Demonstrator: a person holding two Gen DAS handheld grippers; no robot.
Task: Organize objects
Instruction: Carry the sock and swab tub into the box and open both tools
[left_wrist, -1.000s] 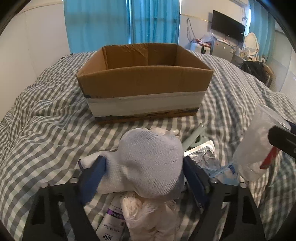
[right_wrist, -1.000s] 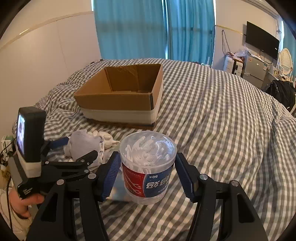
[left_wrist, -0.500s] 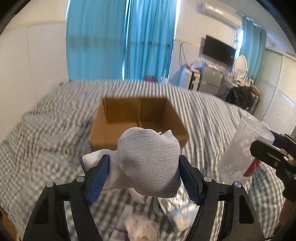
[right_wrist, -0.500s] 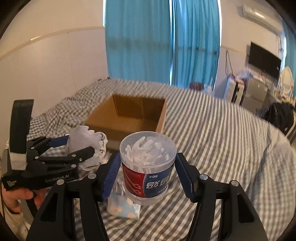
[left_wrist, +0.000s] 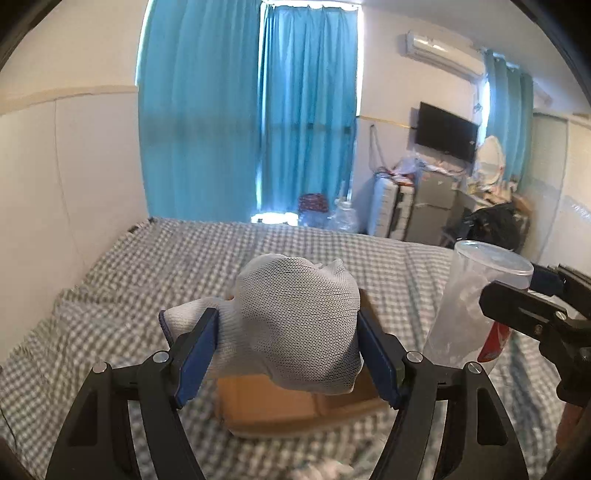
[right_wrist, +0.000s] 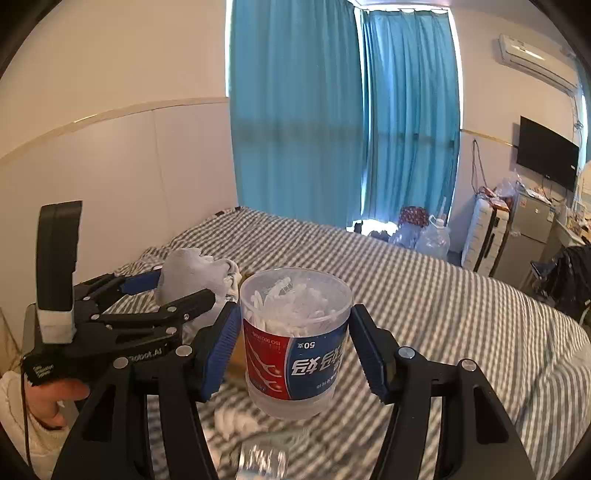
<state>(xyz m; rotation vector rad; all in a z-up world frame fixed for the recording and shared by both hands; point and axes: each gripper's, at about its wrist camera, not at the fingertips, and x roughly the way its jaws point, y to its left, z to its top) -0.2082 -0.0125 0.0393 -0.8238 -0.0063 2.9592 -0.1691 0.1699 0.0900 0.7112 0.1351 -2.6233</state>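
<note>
My left gripper (left_wrist: 286, 350) is shut on a balled grey-white glove (left_wrist: 299, 325) and holds it high above the bed, over the open cardboard box (left_wrist: 280, 410), which is mostly hidden behind the glove. My right gripper (right_wrist: 293, 345) is shut on a clear tub of floss picks (right_wrist: 295, 336) with a red and blue label, held upright in the air. The tub (left_wrist: 476, 306) also shows at the right of the left wrist view. The left gripper with the glove (right_wrist: 192, 275) shows at the left of the right wrist view.
The bed has a grey checked cover (left_wrist: 147, 280). White crumpled items (right_wrist: 236, 422) and a shiny packet (right_wrist: 264, 459) lie on the bed below the tub. A wall (left_wrist: 74, 184) runs along the left, blue curtains (left_wrist: 251, 129) behind, furniture (left_wrist: 424, 210) at the right.
Both grippers have risen well above the bed with their loads. The box has dropped lower in both views and is now under the glove.
</note>
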